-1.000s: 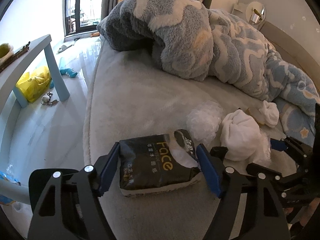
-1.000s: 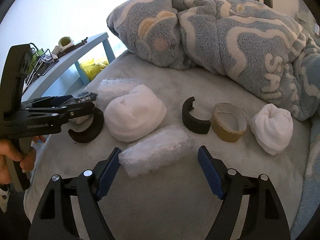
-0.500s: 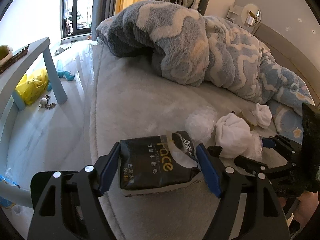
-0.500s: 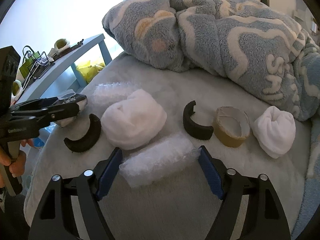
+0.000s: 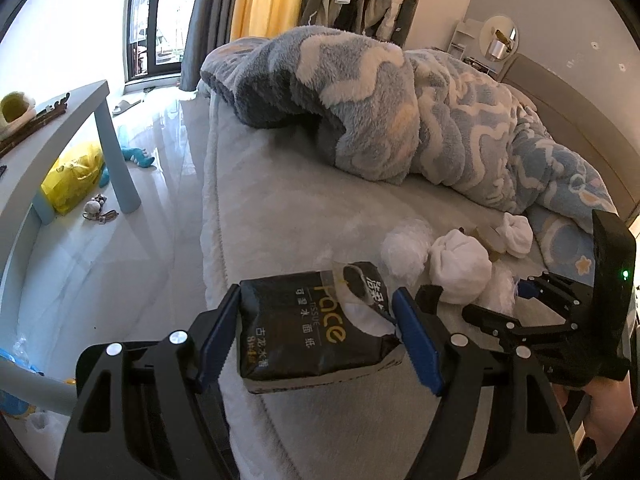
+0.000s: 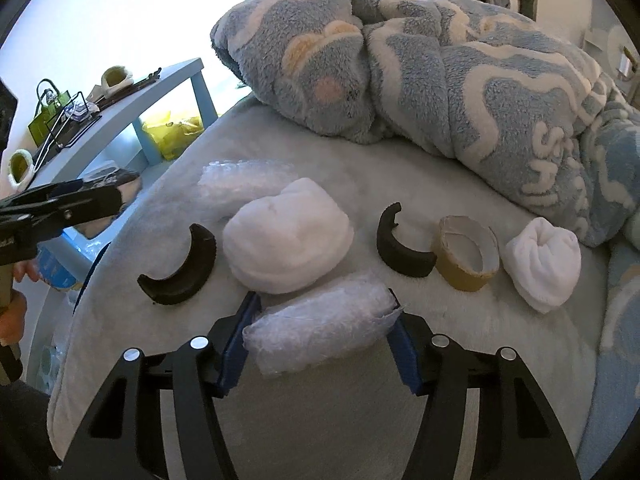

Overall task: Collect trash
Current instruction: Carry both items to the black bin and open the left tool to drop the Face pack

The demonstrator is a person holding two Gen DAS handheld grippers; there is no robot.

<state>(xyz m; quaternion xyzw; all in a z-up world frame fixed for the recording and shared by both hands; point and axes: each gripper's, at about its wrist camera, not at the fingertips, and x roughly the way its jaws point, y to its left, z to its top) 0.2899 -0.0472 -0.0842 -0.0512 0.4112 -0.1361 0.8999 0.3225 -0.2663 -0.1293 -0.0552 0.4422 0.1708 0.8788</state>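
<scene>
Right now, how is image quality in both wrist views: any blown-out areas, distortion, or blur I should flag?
Left wrist view: the window and floor glare white; fisheye curves the blue table; the black tissue pack print reads sharply. Right wrist view: the upper-left background is blown out; the bubble wrap roll and blanket look crisp, edges vignetted.

Two bubble-wrap rolls (image 6: 320, 328) (image 6: 244, 178), two white sock bundles (image 6: 288, 240) (image 6: 544, 264), two black curved pieces (image 6: 180, 268) (image 6: 400, 248), one tape core (image 6: 466, 258), one tissue pack (image 5: 316, 332).
</scene>
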